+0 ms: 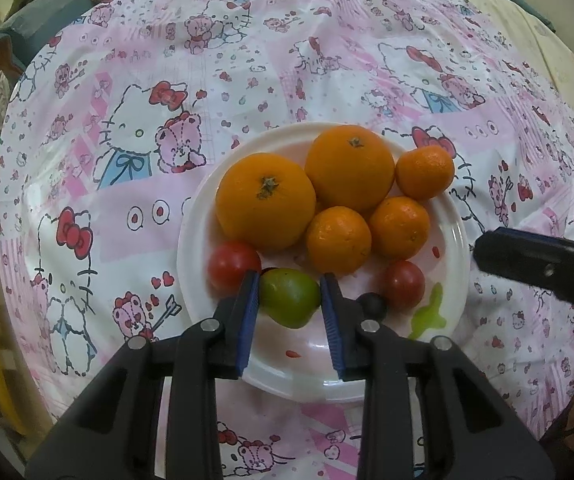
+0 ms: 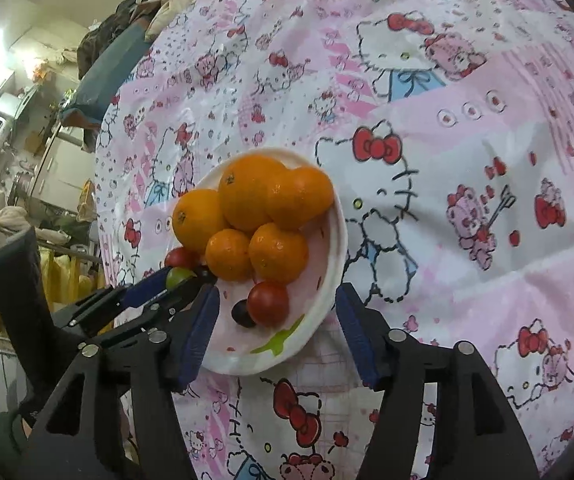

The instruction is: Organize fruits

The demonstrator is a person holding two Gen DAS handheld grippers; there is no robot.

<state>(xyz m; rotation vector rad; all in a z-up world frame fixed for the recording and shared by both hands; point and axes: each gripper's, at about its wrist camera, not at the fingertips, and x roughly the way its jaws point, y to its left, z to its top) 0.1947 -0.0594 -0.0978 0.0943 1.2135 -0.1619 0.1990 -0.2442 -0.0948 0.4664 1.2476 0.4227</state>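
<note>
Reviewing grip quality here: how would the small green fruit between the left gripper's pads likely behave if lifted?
The green fruit looks smooth and rounded, so it may slip or roll. Probably light. The left gripper pads flank its widest part, which should help.

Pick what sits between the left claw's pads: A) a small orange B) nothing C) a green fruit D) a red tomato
C: the left claw has its blue pads on either side of the green fruit at the near edge of the plate; the red tomatoes lie outside the pads.
</note>
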